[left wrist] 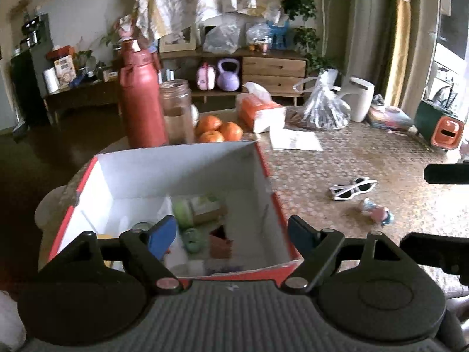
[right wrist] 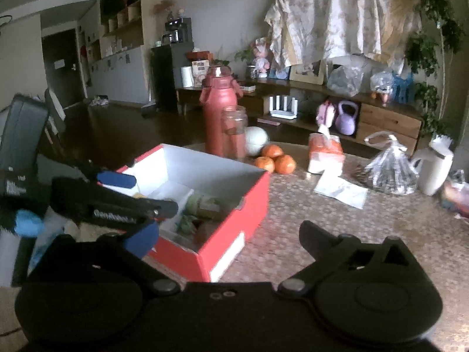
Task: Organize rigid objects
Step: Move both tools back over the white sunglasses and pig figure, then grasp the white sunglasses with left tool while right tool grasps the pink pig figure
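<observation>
Evidently both the left gripper (left wrist: 231, 236) and right gripper (right wrist: 228, 239) gape wide and empty beside the red box (left wrist: 265, 158), which collects the small items, while white sunglasses (left wrist: 353, 187) await sorting.

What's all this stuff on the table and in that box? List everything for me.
box: one, red outside, white inside, near left of the table, holding several small items too blurred to name
water bottle: one, red, behind the box
jar: one, clear, beside the water bottle
oranges: three, orange, behind the box
tissue pack: one, orange and white, right of the oranges
paper: one, white, flat before the tissue pack
plastic bag: one, clear, knotted, far side
jug: one, white, right of the plastic bag
sunglasses: one pair, white, right of the box
small toy: one, pink and blue, near the sunglasses
left gripper: black, blue pads, open above the box
right gripper: black, open, empty
</observation>
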### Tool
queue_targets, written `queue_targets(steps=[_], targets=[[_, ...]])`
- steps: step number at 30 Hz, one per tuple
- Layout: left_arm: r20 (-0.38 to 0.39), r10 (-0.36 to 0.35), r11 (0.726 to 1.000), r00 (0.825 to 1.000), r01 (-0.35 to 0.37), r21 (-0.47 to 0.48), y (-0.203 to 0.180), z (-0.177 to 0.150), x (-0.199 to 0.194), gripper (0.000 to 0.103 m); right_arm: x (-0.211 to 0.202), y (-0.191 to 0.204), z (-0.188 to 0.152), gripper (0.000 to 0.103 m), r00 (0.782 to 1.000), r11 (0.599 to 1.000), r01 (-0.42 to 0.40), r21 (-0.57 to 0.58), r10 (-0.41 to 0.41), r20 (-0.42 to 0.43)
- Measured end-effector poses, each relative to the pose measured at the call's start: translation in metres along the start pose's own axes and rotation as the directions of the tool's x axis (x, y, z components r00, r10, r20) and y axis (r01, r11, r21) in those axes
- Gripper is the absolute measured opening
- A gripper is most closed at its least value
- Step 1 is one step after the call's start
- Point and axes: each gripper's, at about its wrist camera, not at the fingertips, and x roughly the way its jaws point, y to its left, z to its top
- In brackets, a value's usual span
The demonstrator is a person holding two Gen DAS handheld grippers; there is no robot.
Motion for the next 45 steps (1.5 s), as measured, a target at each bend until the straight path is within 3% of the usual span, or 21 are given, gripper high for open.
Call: queue_targets(steps=[3,7,12,17,21,27,33,45], targets=[[-0.004,-0.018,1.0,1.0,0.018,0.006,-0.017,0.001,0.001,0.086,-0.013,-0.019,-0.009,0.103,1.0,0.999,0.015,0.033,-0.015,0.005],[0.008,-0.054,0.998,0.999,0.054,0.016,-0.039,0.002,0.004,0.101,-0.03,-0.044,-0.023,0.103,0.998,0.997,0.065,0.052,-0.066,0.013],[0.032,-0.103,0.993,0.994,0.101,0.057,-0.07,0.004,0.013,0.101,-0.037,-0.071,-0.042,0.103,0.984,0.983,0.179,0.04,-0.179,0.001],[0.025,-0.138,0.988,0.99,0.136,0.078,-0.099,0.007,0.029,0.101,-0.037,-0.1,-0.061,0.103,0.977,0.972,0.214,0.098,-0.211,-0.035],[0.0,-0.147,0.986,0.989,0.147,0.083,-0.118,0.013,0.046,0.101,-0.03,-0.121,-0.073,0.103,0.975,0.963,0.22,0.158,-0.212,-0.066],[-0.069,-0.154,0.985,0.986,0.158,0.066,-0.139,0.024,0.084,0.101,-0.017,-0.132,-0.088,0.103,0.977,0.967,0.206,0.149,-0.194,-0.087],[-0.16,-0.204,0.975,0.966,0.216,0.057,-0.154,0.039,0.128,0.101,0.005,-0.143,-0.093,0.101,0.976,0.969,0.201,0.142,-0.186,-0.111],[-0.245,-0.193,0.928,0.95,0.257,0.268,-0.194,0.056,0.2,0.101,0.054,-0.164,-0.096,0.091,0.979,0.974,0.165,0.153,-0.143,-0.148]])
